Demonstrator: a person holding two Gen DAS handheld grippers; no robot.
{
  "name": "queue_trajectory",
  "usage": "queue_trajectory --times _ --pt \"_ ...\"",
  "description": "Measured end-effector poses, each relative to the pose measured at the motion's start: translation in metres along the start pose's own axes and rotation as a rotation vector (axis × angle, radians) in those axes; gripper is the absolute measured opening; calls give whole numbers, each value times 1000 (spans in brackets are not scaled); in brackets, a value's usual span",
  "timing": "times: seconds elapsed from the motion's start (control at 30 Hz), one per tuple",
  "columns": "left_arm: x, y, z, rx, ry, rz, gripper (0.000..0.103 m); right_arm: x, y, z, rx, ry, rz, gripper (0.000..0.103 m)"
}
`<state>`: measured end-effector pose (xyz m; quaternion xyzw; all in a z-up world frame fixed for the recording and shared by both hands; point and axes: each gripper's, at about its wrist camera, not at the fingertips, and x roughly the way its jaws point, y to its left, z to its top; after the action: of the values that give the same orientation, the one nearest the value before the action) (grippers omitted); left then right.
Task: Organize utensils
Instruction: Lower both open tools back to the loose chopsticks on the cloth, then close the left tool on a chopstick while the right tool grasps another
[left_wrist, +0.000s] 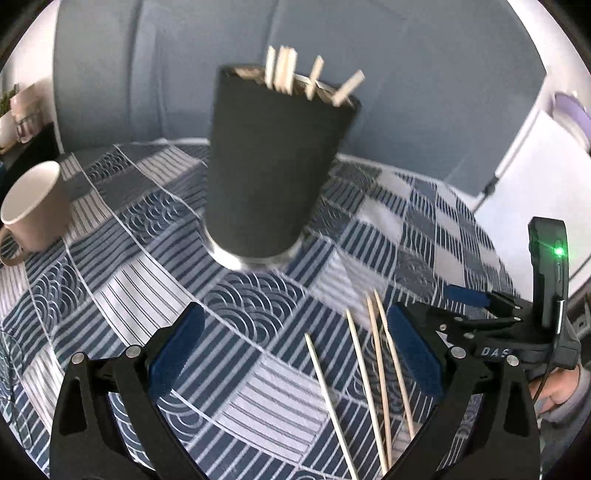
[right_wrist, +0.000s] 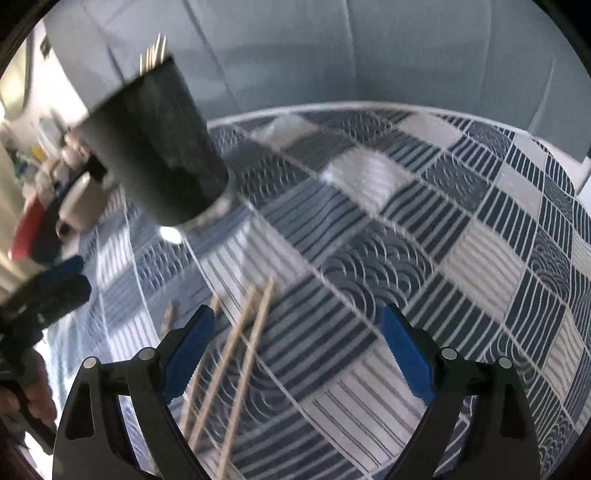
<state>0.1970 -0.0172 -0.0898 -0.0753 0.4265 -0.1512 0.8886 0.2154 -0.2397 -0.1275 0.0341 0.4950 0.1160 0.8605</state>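
From your left wrist camera, your left gripper (left_wrist: 295, 350) is hovering over the patterned tablecloth (left_wrist: 122, 266) with its blue pads (left_wrist: 177, 347) spread wide and nothing lying between them. The black cup (left_wrist: 273, 166) is standing straight ahead, upright on its silver base, with several wooden sticks (left_wrist: 284, 74) poking out of its rim. Four loose chopsticks (left_wrist: 373, 373) are lying on the cloth just inside your right-hand pad, fanning toward the lower edge of the view; the two outermost are running close beside that pad. Bare cloth is stretching between your fingers and the cup, giving you room ahead. A beige mug (left_wrist: 33, 206) is sitting well off to the left near the table edge. Your right gripper (left_wrist: 476, 299) is showing at the far right, beside the chopsticks.

From your right wrist camera, which is blurring with motion, your right gripper (right_wrist: 299, 350) is also holding its fingers wide apart, gripping nothing. The loose chopsticks (right_wrist: 236, 354) are lying just inside your left-hand pad (right_wrist: 188, 350), slanting up toward the cup. The black cup (right_wrist: 155, 147) is standing at the upper left, apart from the chopsticks. Your left gripper (right_wrist: 55, 284) is showing at the left edge. To the right and ahead, open cloth (right_wrist: 424, 229) is running out to the table's far curved edge.
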Motion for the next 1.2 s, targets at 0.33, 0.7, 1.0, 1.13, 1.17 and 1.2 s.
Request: queue_trajectory --times 0.33,0.7,1.0,1.13,1.17,1.2 --pt "23 -6 -29 54 87 45 97 15 13 -23 -108 49 -75 87" --pt "47 -2 -39 91 197 154 97 23 12 -30 -105 72 -125 91" --pt "55 -15 -40 162 251 231 99 28 10 -22 -87 141 -130 95" --pt "55 -13 -38 174 280 218 96 29 9 -19 -109 183 -127 91" --pt "53 -11 -38 175 285 216 90 27 9 -20 -119 183 -121 84" --pt "52 -10 -38 175 287 214 85 24 9 -20 -127 181 -117 78"
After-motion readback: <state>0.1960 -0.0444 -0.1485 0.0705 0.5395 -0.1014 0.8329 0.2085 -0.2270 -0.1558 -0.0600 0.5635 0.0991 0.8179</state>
